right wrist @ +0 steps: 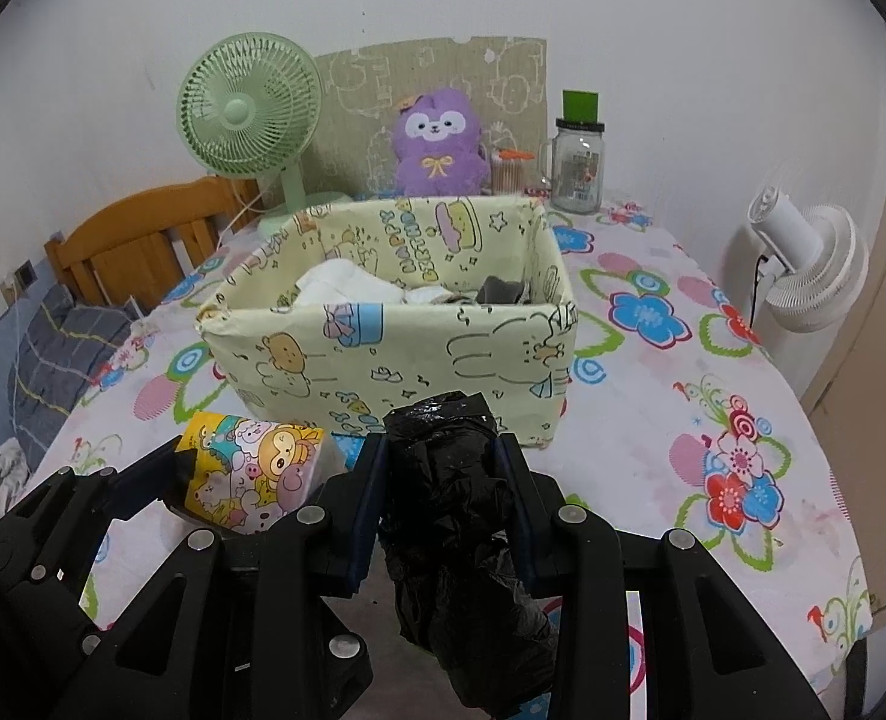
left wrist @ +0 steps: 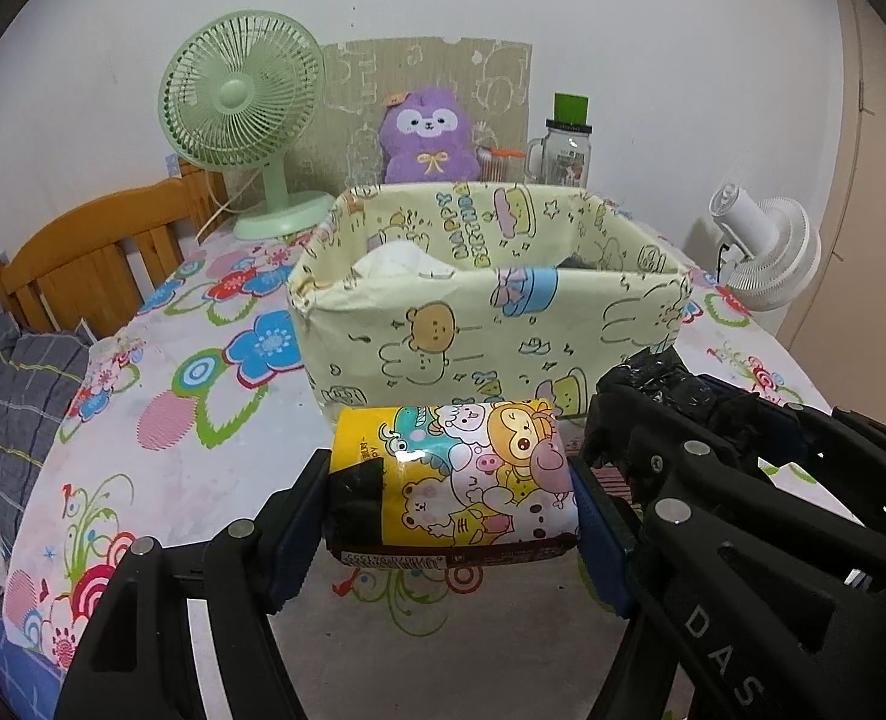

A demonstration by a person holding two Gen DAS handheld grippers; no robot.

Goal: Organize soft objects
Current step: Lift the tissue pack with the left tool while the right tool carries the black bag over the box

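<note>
My left gripper (left wrist: 451, 510) is shut on a yellow cartoon-printed tissue pack (left wrist: 460, 474), held just above the table in front of the box. My right gripper (right wrist: 443, 480) is shut on a crumpled black plastic bag (right wrist: 448, 516), held beside the left one. The pale yellow cartoon-printed storage box (left wrist: 490, 330) stands just behind both; it also shows in the right wrist view (right wrist: 395, 360). White cloth (right wrist: 347, 285) and a dark item (right wrist: 499, 291) lie inside it. The tissue pack (right wrist: 251, 468) and the left gripper show at lower left of the right wrist view. The black bag (left wrist: 670, 384) shows at right in the left wrist view.
A green desk fan (left wrist: 245, 114), a purple plush toy (left wrist: 428, 135) and a glass jar with a green lid (left wrist: 565, 144) stand at the back of the table. A white fan (right wrist: 814, 264) stands off the right edge. A wooden headboard (left wrist: 95, 258) is at left. The floral tablecloth (right wrist: 682, 420) covers the table.
</note>
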